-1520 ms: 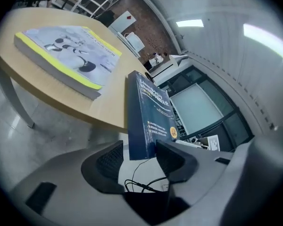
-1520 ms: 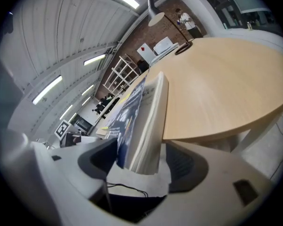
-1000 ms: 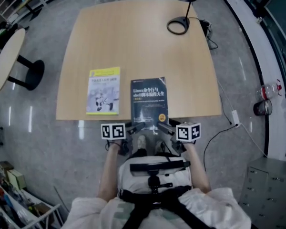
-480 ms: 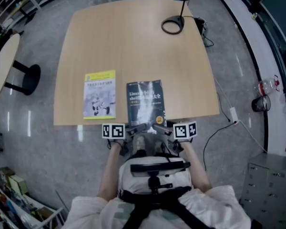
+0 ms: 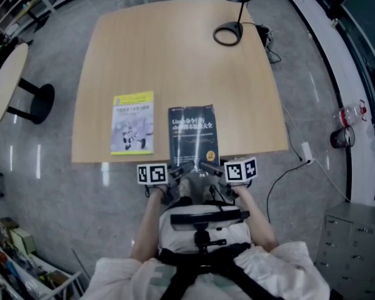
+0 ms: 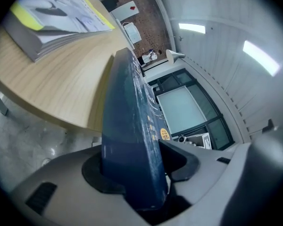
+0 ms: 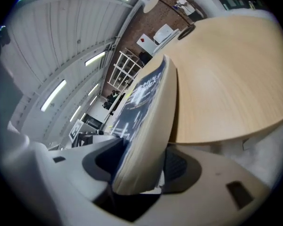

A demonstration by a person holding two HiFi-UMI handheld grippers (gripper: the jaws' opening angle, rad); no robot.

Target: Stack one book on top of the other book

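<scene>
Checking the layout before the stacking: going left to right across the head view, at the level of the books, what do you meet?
Round side table → yellow book → dark blue book.

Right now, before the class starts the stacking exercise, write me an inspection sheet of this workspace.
Surface: light wooden table, rounded corners.
Job's things: blue book at the near edge, overhanging it slightly; yellow-and-white book beside it on its left, lying apart from it.
Clutter: black desk lamp at the far right corner.
Grippers: left gripper and right gripper both at the blue book's near edge, jaws closing with the book between them, pads seemingly against it.
Cables: lamp cable runs off the table's right side; power strip and black cable lie on the floor.
Surroundings: round side table on the left, grey cabinet on the right.
</scene>
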